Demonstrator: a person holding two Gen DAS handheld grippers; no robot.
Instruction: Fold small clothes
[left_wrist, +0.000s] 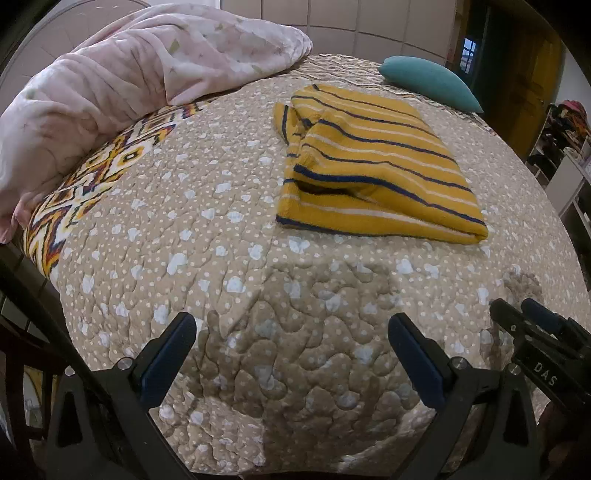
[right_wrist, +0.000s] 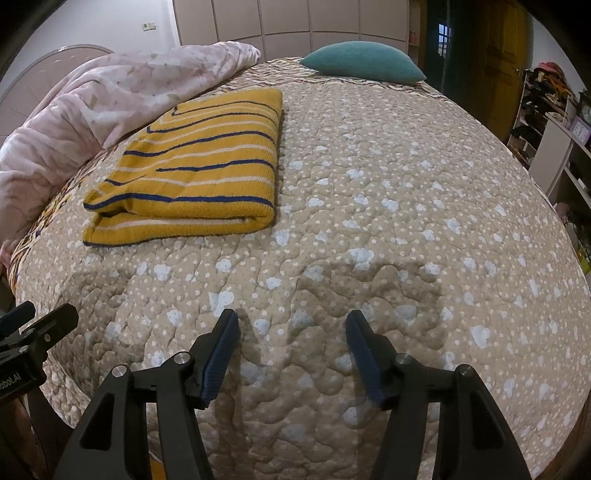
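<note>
At the far left lies a pink blanket (left_wrist: 122, 85), bunched up and resting on the edge of the bed; under its lower part I see a band of the quilt with a zigzag pattern in orange, white and dark colours. The quilt (left_wrist: 207, 258) itself is beige with small white dots and pale blue shapes; it covers the whole bed.

My left tongs (left_wrist: 291, 336) hang above the near part of the quilt; the two fingers stand wide apart and nothing is between them; their shadow falls on the quilt just ahead.

Further from me, to the right of the pink blanket, lies the yellow sweater (left_wrist: 373, 166) with dark blue and white stripes; it is folded into a thick rectangle and rests flat on the quilt, well apart from both tongs; in the left wrist view a sleeve part is tucked at its left side; in the right wrist view the sweater (right_wrist: 192, 170) lies just beside the blanket (right_wrist: 103, 92).

Behind the sweater, near the far edge of the bed, lies a teal cushion (left_wrist: 432, 83).

My right tongs (right_wrist: 291, 336) hang above the quilt (right_wrist: 406, 221) also; the fingers are apart, less wide than the left ones, and hold nothing.

At the far right are shelves (right_wrist: 546, 110) with many things on them.
</note>
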